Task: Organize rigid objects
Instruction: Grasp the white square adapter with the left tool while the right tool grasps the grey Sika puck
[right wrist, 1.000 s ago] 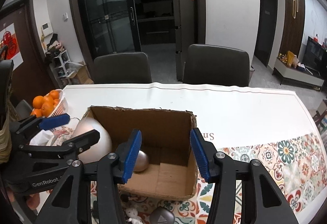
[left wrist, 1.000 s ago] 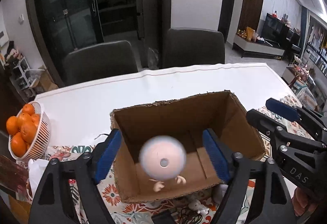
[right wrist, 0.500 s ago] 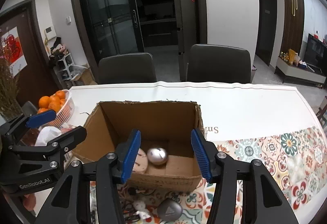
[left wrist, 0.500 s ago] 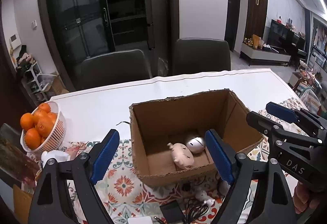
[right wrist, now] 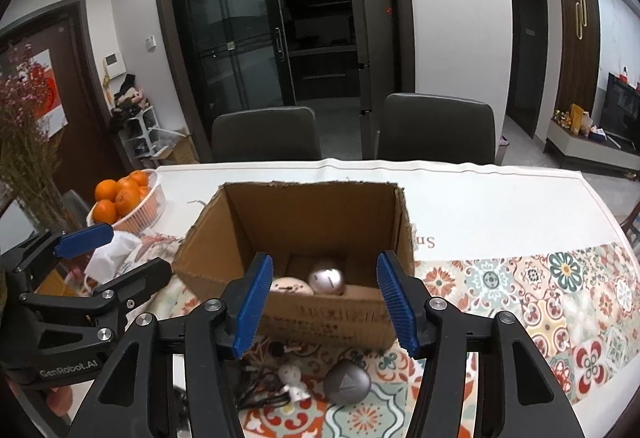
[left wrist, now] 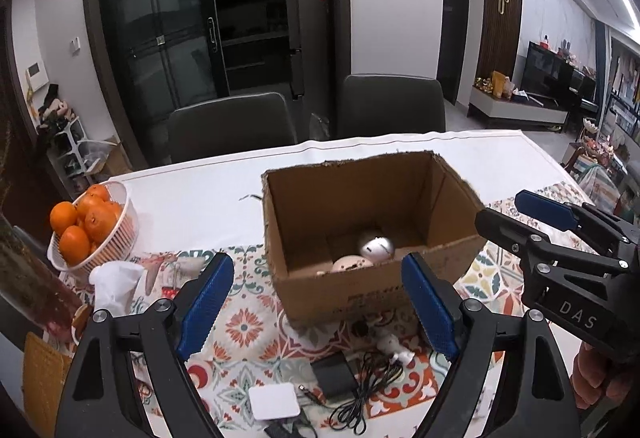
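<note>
A basket of oranges (left wrist: 86,228) sits before two dark chairs (right wrist: 266,134).

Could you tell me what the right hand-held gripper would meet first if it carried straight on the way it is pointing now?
Probably the brown cardboard box: the right hand-held gripper, open and empty, frames its near wall. Depth is unclear, so it might clear the rim and reach the silver ball inside.

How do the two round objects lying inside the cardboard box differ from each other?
The silver ball is shiny and metallic; the pink toy is matte, pale pink. The silver ball lies farther back in the cardboard box, while the pink toy lies against the near wall, partly hidden by it. Both are rounded, lie on the box floor, and are free of either claw.
</note>
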A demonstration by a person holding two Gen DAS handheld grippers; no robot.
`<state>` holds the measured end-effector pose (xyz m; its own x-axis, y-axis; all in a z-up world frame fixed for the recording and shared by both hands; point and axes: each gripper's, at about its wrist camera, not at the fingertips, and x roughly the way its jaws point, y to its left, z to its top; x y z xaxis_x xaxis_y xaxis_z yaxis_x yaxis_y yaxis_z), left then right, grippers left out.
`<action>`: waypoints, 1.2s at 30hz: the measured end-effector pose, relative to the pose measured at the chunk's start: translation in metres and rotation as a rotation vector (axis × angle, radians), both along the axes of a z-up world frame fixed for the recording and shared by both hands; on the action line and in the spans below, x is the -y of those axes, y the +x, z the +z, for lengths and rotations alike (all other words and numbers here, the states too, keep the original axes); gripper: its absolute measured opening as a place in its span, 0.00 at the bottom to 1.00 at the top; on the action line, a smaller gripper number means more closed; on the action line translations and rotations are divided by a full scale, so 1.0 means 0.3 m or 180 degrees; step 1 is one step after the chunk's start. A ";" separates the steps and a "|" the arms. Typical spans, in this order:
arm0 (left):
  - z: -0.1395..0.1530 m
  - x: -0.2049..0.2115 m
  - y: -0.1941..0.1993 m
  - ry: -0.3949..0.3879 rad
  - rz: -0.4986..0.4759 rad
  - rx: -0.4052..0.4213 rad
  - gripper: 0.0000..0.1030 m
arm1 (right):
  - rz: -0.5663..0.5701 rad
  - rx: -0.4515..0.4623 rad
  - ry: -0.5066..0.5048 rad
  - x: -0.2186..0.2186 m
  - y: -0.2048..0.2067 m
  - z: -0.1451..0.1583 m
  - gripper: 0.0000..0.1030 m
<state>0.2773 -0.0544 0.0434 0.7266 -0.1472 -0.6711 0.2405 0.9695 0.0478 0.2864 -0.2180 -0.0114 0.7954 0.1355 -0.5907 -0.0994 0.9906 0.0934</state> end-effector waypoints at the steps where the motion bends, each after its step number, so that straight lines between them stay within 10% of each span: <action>1: -0.004 -0.007 -0.009 0.0004 0.0012 -0.0001 0.84 | 0.0013 0.0004 0.0005 -0.005 -0.010 -0.005 0.54; 23: -0.199 -0.163 -0.133 0.0073 0.0350 -0.0478 0.84 | 0.0072 -0.0362 -0.0171 -0.129 -0.066 -0.149 0.62; 36: -0.405 -0.174 -0.043 0.0225 0.0429 -0.1280 0.84 | -0.0110 -0.0867 -0.0476 -0.115 0.016 -0.303 0.66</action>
<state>0.2645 -0.0022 -0.0783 0.4148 -0.0124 -0.9098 0.1249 0.9912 0.0435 0.2912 -0.1835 -0.1022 0.6078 0.0067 -0.7941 -0.0567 0.9978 -0.0350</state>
